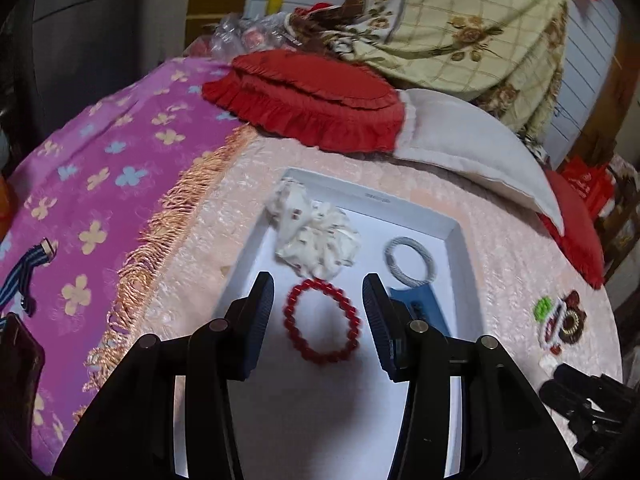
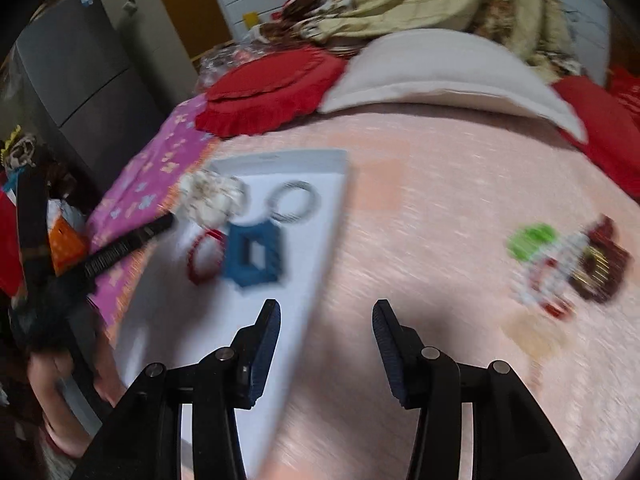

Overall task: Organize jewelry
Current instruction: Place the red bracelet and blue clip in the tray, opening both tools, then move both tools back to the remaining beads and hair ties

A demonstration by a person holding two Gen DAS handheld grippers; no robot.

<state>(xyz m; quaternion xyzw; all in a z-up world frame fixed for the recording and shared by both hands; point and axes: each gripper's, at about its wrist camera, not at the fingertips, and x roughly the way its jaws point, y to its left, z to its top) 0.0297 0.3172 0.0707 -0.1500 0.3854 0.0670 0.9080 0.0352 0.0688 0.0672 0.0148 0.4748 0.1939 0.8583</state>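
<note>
A white tray (image 1: 460,264) lies on the pink bedspread. In it are a red bead bracelet (image 1: 323,322), a white scrunchie (image 1: 316,236), a grey ring-shaped hair tie (image 1: 410,260) and a blue piece (image 1: 420,304). My left gripper (image 1: 318,304) is open and empty, its fingers either side of the red bracelet, above it. My right gripper (image 2: 326,334) is open and empty over the tray's right edge (image 2: 320,280). A pile of loose jewelry (image 2: 568,264) with a green piece (image 2: 532,240) lies on the bedspread to the right; it also shows in the left wrist view (image 1: 560,320).
Red frilled cushion (image 1: 304,96), white pillow (image 1: 472,140) and a floral quilt (image 1: 460,20) lie behind the tray. A purple flowered sheet (image 1: 100,184) is at the left. The right wrist view is blurred by motion; the left gripper (image 2: 120,248) shows there.
</note>
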